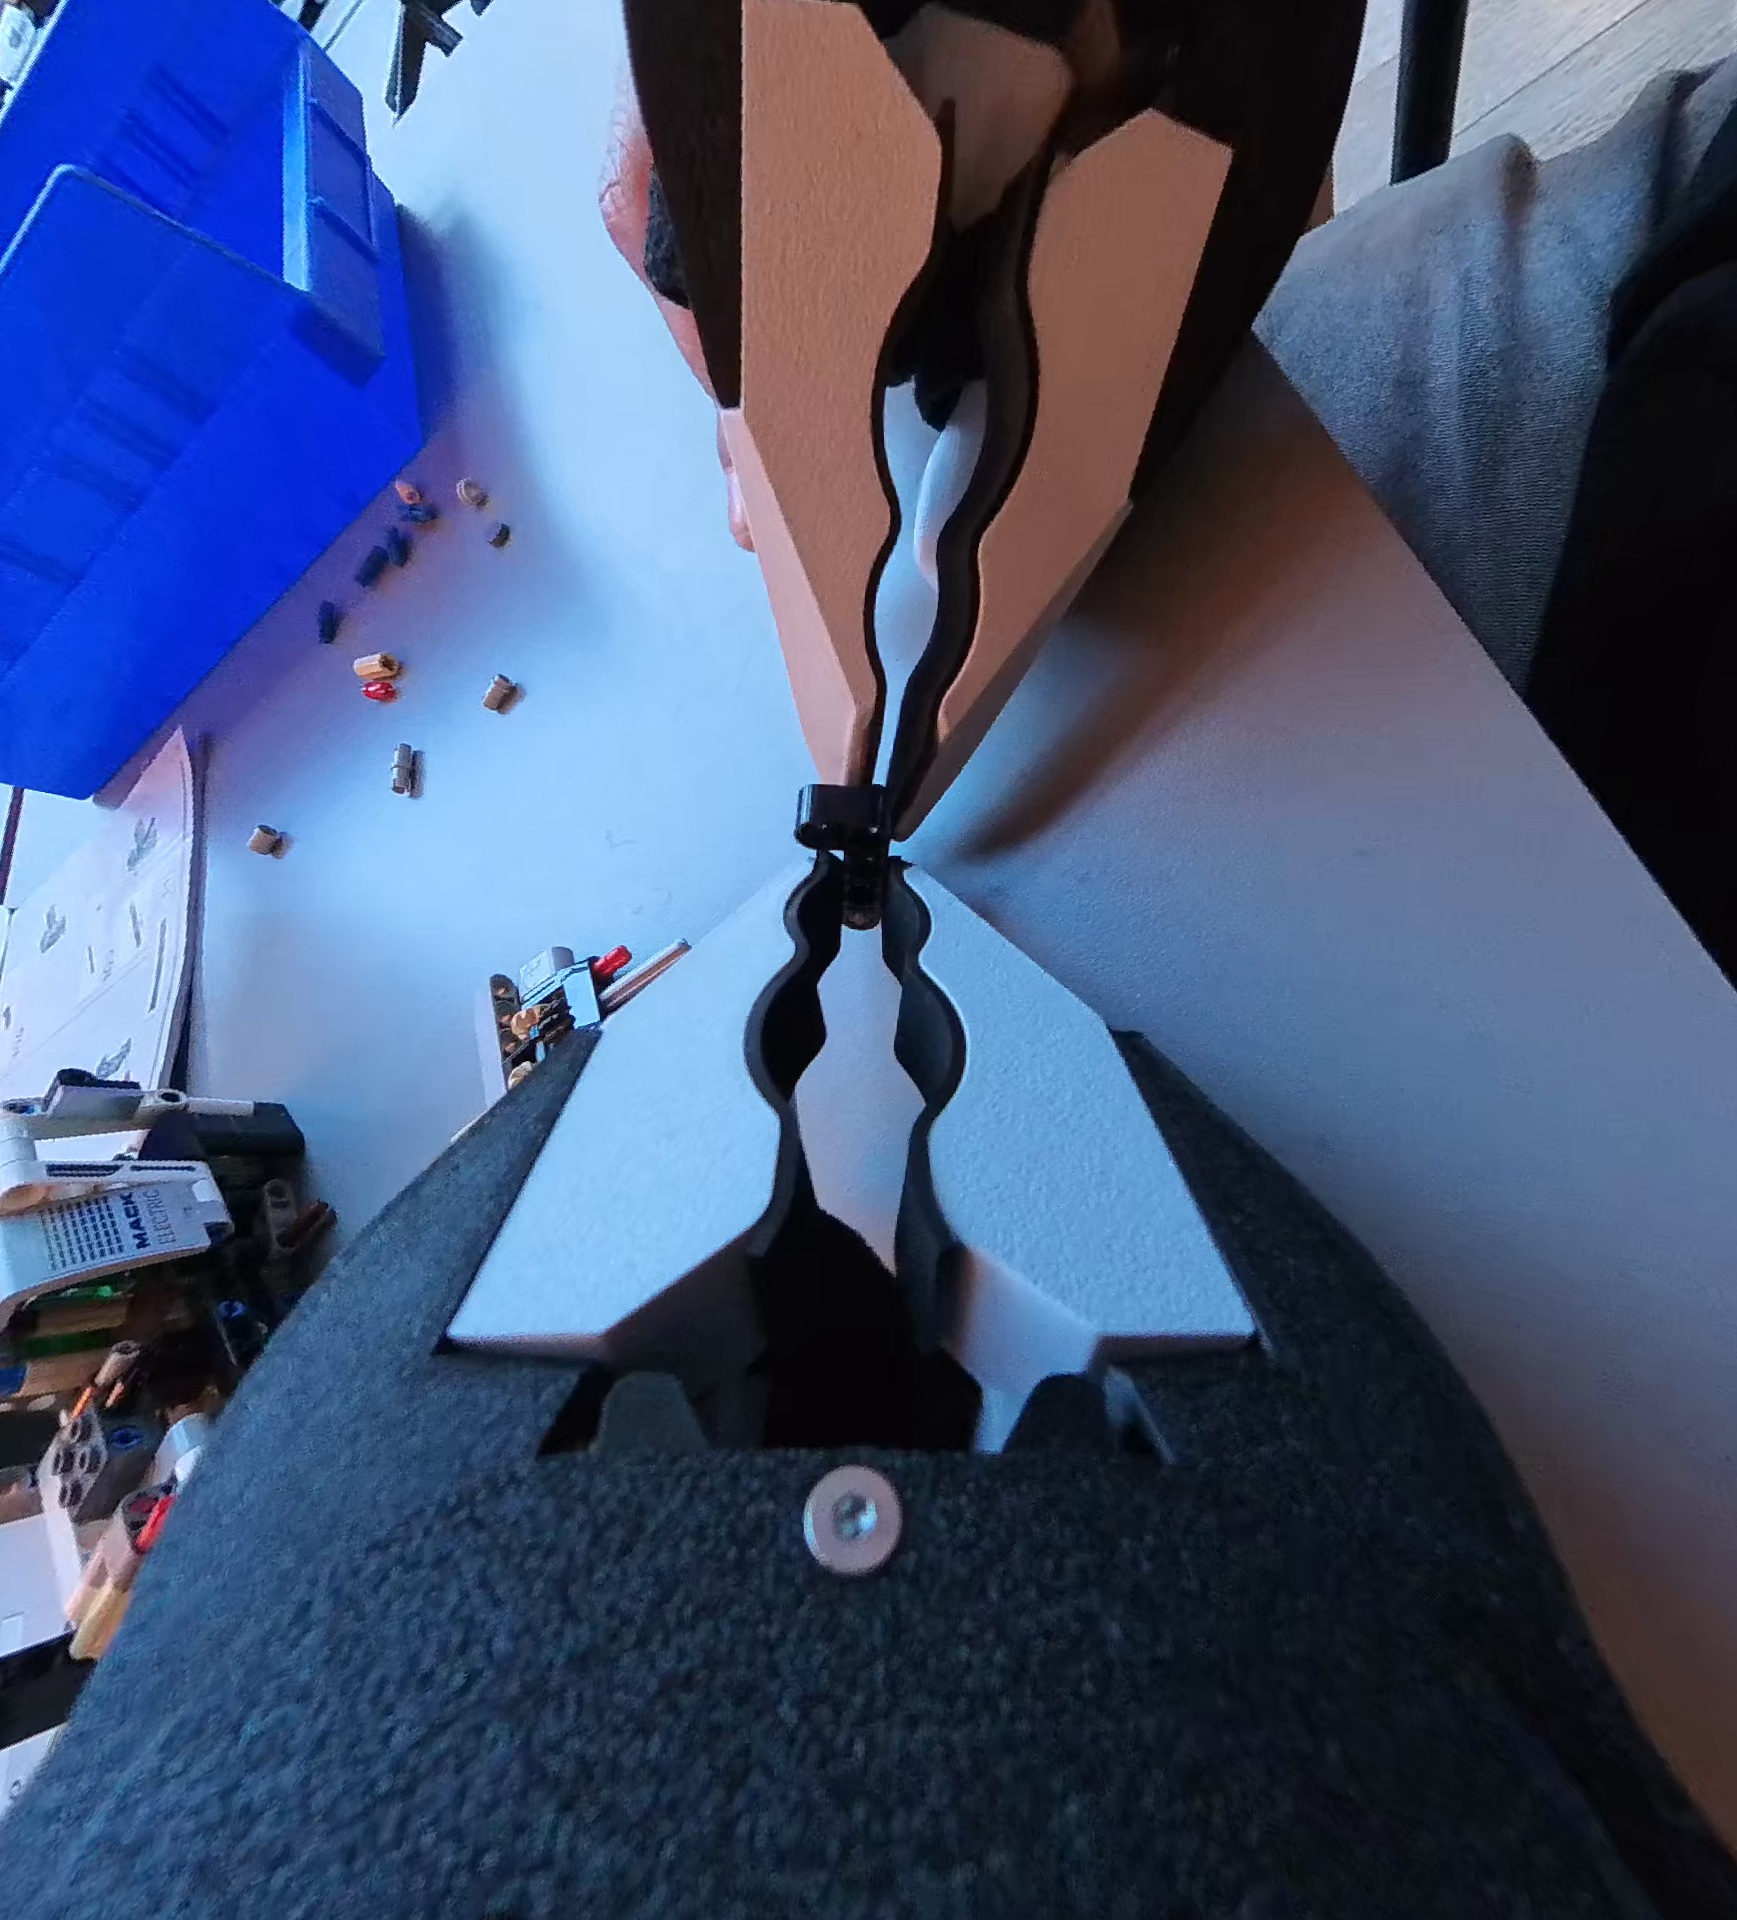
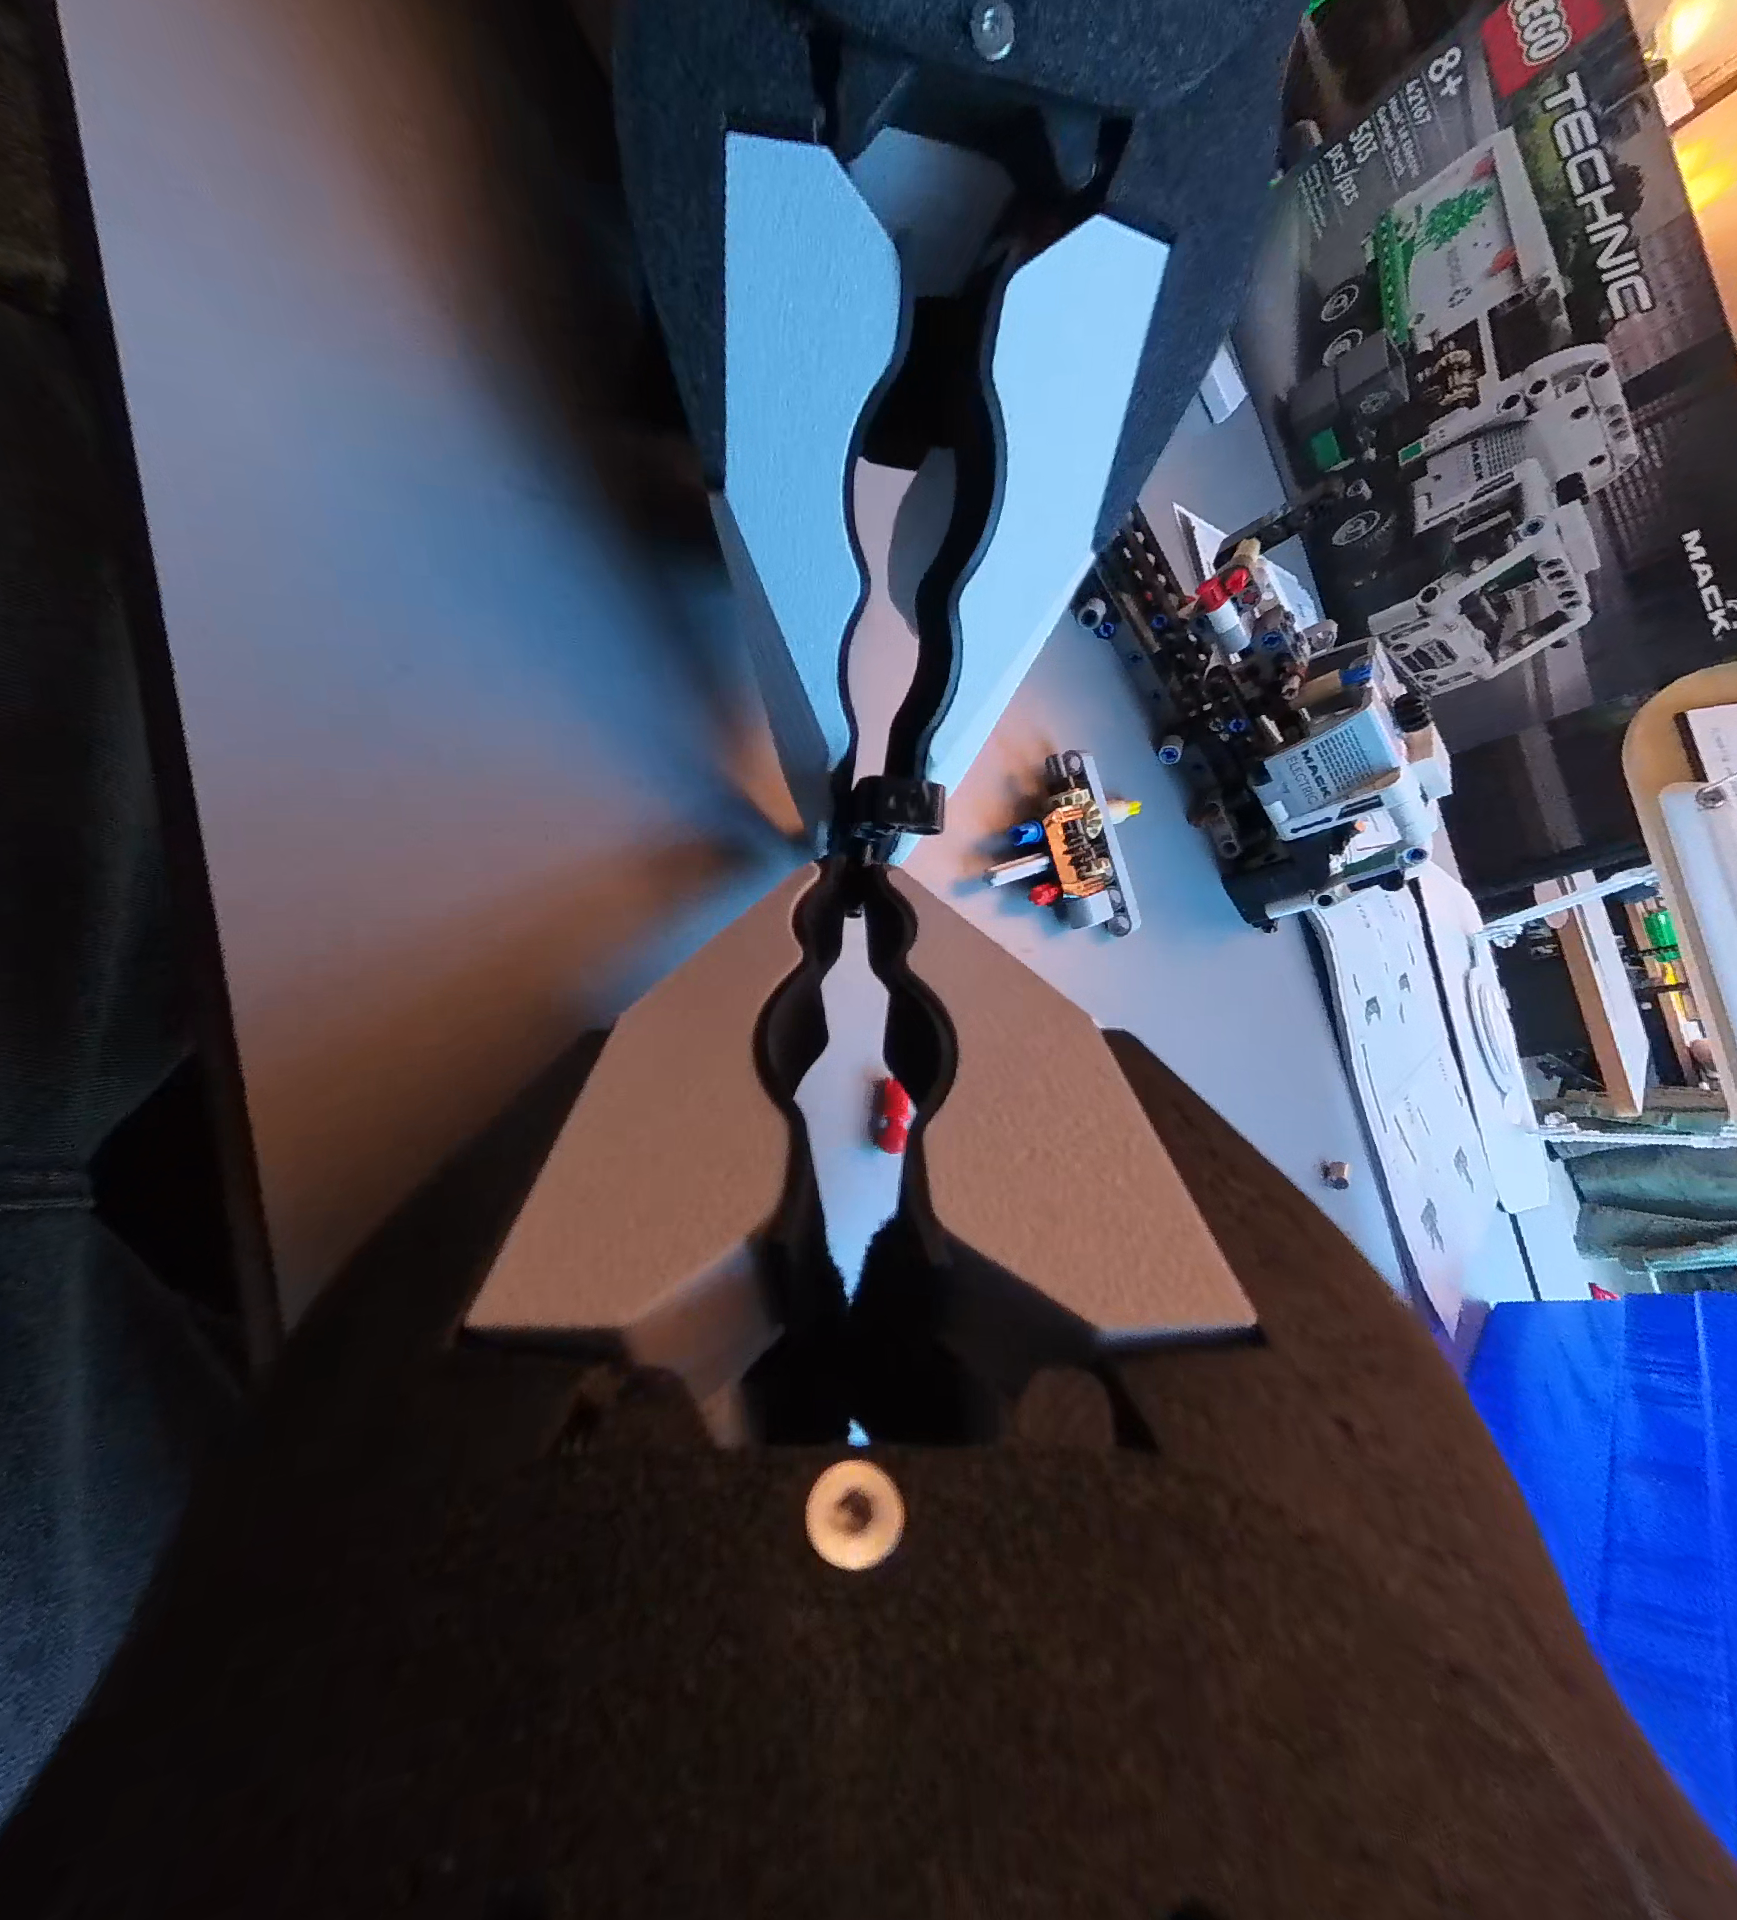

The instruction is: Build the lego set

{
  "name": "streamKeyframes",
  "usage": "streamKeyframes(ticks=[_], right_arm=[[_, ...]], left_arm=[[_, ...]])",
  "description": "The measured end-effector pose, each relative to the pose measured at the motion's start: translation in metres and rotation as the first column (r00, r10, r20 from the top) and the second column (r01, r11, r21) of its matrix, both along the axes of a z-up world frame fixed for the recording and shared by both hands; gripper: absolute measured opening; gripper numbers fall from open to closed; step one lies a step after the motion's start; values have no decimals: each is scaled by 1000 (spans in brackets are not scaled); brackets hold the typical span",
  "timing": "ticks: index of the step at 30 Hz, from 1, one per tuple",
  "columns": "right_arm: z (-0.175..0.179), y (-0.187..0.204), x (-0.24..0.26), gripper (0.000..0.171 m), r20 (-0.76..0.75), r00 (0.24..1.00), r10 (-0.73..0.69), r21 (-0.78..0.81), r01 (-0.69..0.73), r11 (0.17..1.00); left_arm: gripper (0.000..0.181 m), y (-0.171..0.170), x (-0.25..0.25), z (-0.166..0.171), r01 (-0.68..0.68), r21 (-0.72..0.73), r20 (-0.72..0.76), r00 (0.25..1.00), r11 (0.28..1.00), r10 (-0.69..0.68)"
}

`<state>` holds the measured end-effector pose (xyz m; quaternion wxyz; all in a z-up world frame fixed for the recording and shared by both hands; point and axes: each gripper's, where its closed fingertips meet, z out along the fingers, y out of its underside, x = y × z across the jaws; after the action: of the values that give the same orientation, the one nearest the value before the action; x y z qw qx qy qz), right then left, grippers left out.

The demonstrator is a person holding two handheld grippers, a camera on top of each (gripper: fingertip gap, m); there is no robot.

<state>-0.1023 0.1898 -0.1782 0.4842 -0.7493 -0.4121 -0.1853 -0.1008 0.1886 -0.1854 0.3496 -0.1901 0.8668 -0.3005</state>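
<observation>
Two hand-held grippers meet tip to tip above the white table (image 1: 573,436), close to its near edge. In the left wrist view, the left gripper (image 1: 856,902) is clenched on a small black pin (image 1: 858,891), which stands between its fingertips, and the right gripper (image 1: 879,805) faces it from above, gripping a short black connector piece (image 1: 836,811) that touches the pin's far end. The right wrist view shows the same joint reversed: the right gripper (image 2: 851,883) is closed at the tips on the black parts, with the left gripper (image 2: 869,795) opposite it and the black connector piece (image 2: 903,802) lying across the meeting point. A red piece (image 2: 891,1113) lies on the table beneath the right gripper. The partly built truck model (image 2: 1300,769) stands well apart toward the far edge of the table, in front of the set's box (image 2: 1529,343), with a small sub-assembly (image 2: 1077,847) between it and the grippers. Loose tan and blue pins (image 1: 396,582) are scattered beside a blue bin (image 1: 137,395). Instruction sheets (image 1: 105,935) lie between the bin and the model.
</observation>
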Motion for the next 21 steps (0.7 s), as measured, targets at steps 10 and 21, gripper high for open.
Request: streamKeyframes(ticks=[10, 21], right_arm=[[0, -1, -1, 3, -24, 1000, 16, -14, -16, 1000], [-1, 3, 0, 4, -85, 996, 2, -47, -6, 999]], left_arm=[[5, -1, 0, 0, 22, 21, 23, 999, 1000, -23], [5, -1, 3, -1, 7, 9, 15, 1000, 1000, -7]])
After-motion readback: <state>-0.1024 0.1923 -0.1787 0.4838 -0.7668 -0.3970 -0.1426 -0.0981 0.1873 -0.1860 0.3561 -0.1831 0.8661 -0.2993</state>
